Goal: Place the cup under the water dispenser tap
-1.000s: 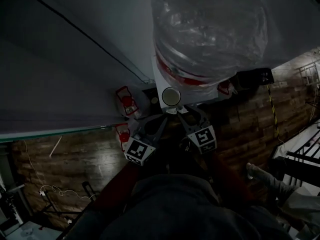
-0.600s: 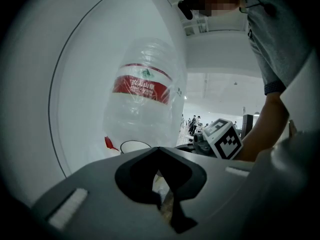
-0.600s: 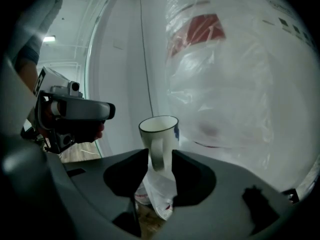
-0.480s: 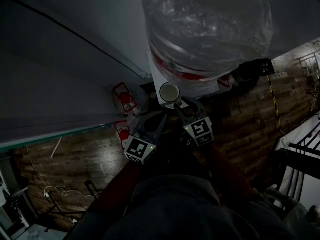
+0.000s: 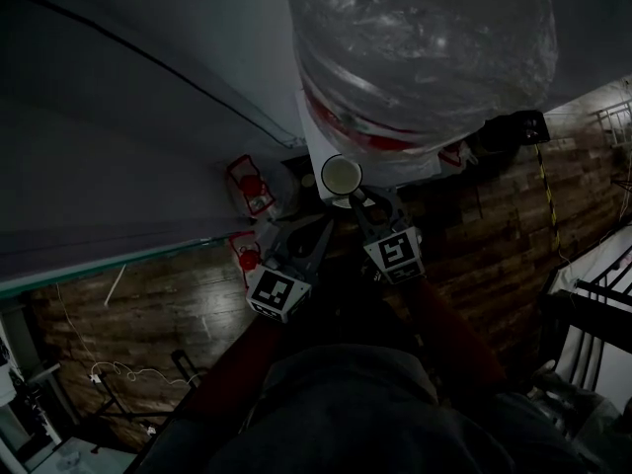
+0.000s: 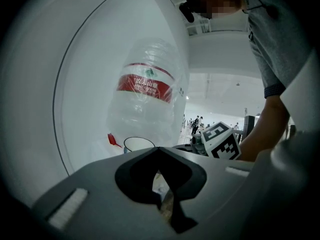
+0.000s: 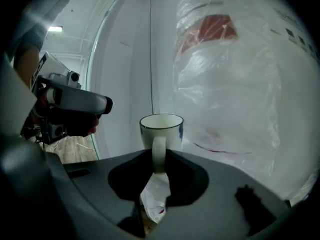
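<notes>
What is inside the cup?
From the head view the cup shows only a pale, bare interior; no liquid is visible, though the picture is dim. In the right gripper view its own wall covers the inside.

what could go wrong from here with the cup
The right claw is closing on only the thin handle of the cup. Such a narrow pinch could let the cup swing or slip.
The plastic-wrapped water bottle stands close beside the cup, so a sideways nudge could bump it.
In the left gripper view the red tap shows left of the cup's rim, so the cup may end up off-centre.
</notes>
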`<state>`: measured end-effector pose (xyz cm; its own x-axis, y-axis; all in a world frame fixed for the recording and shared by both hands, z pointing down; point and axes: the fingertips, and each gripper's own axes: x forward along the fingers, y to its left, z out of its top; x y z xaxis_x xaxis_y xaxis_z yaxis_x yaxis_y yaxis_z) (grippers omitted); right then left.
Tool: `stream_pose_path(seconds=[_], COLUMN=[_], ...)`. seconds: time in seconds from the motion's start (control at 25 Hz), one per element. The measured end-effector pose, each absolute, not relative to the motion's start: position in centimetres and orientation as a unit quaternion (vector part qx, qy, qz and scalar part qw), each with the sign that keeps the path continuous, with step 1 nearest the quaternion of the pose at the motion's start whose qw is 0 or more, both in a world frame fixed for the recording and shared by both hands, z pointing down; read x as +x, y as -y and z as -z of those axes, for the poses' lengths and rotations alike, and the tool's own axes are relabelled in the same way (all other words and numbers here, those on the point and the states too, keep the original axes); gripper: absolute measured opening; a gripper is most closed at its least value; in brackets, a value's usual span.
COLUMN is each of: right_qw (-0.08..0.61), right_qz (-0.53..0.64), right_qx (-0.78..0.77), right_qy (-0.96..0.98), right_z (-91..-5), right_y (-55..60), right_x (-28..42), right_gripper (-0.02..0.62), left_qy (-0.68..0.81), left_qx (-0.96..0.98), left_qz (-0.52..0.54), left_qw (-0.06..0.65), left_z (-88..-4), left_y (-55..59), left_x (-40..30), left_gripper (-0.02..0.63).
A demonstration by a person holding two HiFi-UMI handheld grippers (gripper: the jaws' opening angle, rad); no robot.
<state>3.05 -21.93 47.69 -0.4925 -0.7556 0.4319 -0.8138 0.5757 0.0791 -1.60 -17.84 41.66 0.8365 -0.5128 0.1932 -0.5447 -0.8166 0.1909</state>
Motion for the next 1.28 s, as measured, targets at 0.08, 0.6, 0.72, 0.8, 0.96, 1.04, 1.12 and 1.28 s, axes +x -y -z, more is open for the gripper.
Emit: stream_pose_path(seconds=[0.08, 0.6, 0.72, 0.8, 0.96, 1.04, 1.12, 1.28], right_qw=[0.215, 0.173, 0.171, 0.168, 0.158, 0.153, 0.147, 0.133], right_qz=[-0.057, -0.047, -0.041, -0.038, -0.037, -0.038, -0.040, -0.047], right_qx=[0.456, 0.462, 0.462, 0.466, 0.483, 0.493, 0.502, 0.522], right_qy=[0.862, 0.869, 0.869, 0.868, 0.860, 0.856, 0.851, 0.841], right_z=[-47.4, -44.2, -43.1, -42.3, -41.0, -40.4, -39.9, -39.3], right_y=[21.9, 20.2, 19.2, 18.4, 16.9, 16.1, 15.2, 13.8], right_x=[3.0, 2.1, 1.6, 1.2, 0.7, 0.4, 0.3, 0.5], right_gripper=[0.071, 0.064, 0.064, 0.064, 0.064, 0.064, 0.064, 0.064], left_qy=[0.279, 0.282, 0.277, 0.270, 0.259, 0.254, 0.249, 0.239], left_qx=[0.951, 0.949, 0.952, 0.956, 0.960, 0.962, 0.963, 0.966], left_qz=[-0.066, -0.066, -0.061, -0.057, -0.047, -0.042, -0.036, -0.031], left_qw=[0.117, 0.121, 0.112, 0.102, 0.097, 0.096, 0.094, 0.090], left_z=[-41.7, -40.8, -40.4, -40.2, -39.5, -39.2, -39.0, -39.2], left_y=[17.8, 17.4, 17.2, 16.9, 16.5, 16.3, 15.9, 15.3], left_x=[-1.8, -3.4, -3.9, -4.2, -4.7, -5.0, -5.2, -5.2], left_gripper=[0.008, 0.008, 0.008, 0.008, 0.008, 0.008, 0.008, 0.008])
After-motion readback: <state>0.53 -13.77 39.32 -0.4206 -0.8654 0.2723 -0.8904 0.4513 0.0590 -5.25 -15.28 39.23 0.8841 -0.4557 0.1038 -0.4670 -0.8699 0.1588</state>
